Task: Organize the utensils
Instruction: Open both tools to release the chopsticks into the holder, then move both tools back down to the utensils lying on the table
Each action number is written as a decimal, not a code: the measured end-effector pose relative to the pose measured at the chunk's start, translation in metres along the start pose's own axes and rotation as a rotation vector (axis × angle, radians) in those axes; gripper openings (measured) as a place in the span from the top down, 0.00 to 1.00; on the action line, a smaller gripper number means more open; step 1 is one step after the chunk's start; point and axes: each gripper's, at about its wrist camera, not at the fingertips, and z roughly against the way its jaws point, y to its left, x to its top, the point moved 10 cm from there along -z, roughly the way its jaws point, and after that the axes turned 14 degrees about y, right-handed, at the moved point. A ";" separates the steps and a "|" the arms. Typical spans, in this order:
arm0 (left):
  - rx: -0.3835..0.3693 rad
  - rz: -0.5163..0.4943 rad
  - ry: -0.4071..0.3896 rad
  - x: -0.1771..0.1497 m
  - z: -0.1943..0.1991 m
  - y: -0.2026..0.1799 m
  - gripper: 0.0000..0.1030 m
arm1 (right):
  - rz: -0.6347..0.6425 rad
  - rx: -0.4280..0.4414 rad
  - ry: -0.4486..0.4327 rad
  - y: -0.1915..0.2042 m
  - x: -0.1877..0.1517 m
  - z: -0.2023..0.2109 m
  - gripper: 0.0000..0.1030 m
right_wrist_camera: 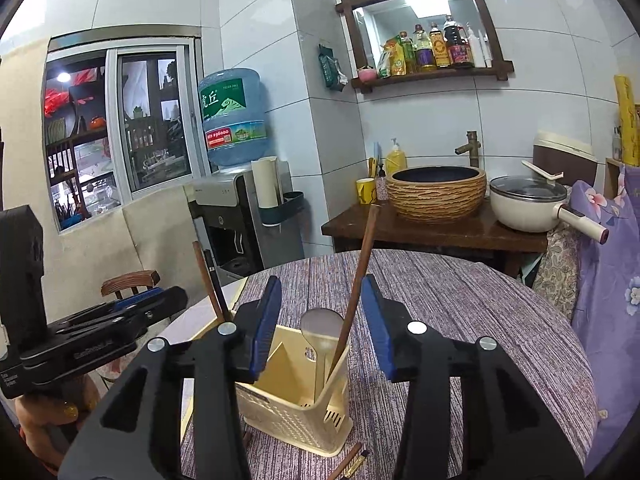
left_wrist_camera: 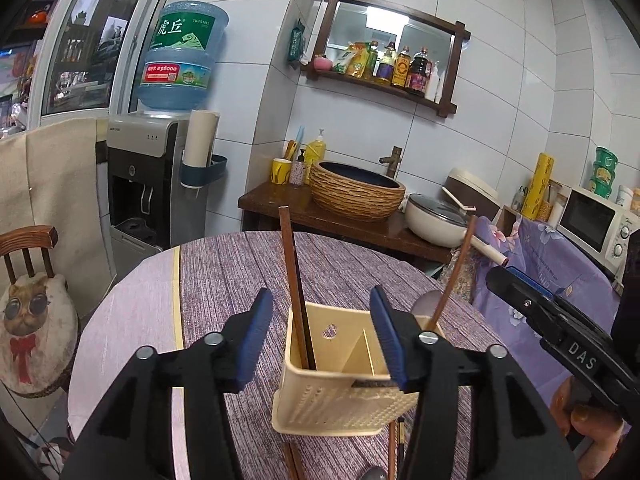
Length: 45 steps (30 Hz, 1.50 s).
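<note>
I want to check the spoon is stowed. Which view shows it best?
The right wrist view: the spoon stands bowl-up inside the utensil holder. In the left wrist view only its bowl edge shows behind the gripper finger.

Cream perforated caddy, purple streaked tablecloth

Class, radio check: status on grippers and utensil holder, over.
Left gripper open, empty. Right gripper open, empty. Utensil holder upright, chopsticks inside. Loose chopsticks remain on table.

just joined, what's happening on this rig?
A person is sorting utensils into a cream perforated plastic holder on the purple-clothed round table. Both the left gripper and right gripper hover open and empty over it. Dark wooden chopsticks and a metal spoon already stand inside; more chopsticks lie on the table.
</note>
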 end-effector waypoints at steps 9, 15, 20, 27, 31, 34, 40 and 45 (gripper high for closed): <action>0.013 -0.006 0.011 -0.035 0.024 0.007 0.19 | 0.022 -0.058 -0.036 0.003 -0.034 0.036 0.40; 0.053 0.032 0.117 -0.082 0.010 0.029 0.19 | 0.006 -0.103 0.087 -0.007 -0.083 0.023 0.34; 0.088 0.065 0.230 -0.127 -0.008 0.051 0.24 | -0.013 -0.136 0.221 -0.015 -0.135 0.002 0.34; 0.076 0.091 0.351 -0.171 -0.027 0.060 0.39 | -0.019 -0.176 0.370 -0.022 -0.189 -0.022 0.34; 0.061 0.068 0.375 -0.180 -0.031 0.051 0.43 | 0.017 -0.185 0.429 -0.012 -0.208 -0.031 0.34; 0.052 0.039 0.396 -0.189 -0.034 0.040 0.44 | 0.031 -0.177 0.459 -0.005 -0.217 -0.035 0.34; 0.043 -0.009 0.445 -0.207 -0.036 0.027 0.47 | 0.051 -0.185 0.504 0.000 -0.233 -0.042 0.34; 0.070 -0.036 0.459 -0.214 -0.037 0.026 0.52 | 0.063 -0.196 0.524 0.001 -0.238 -0.043 0.34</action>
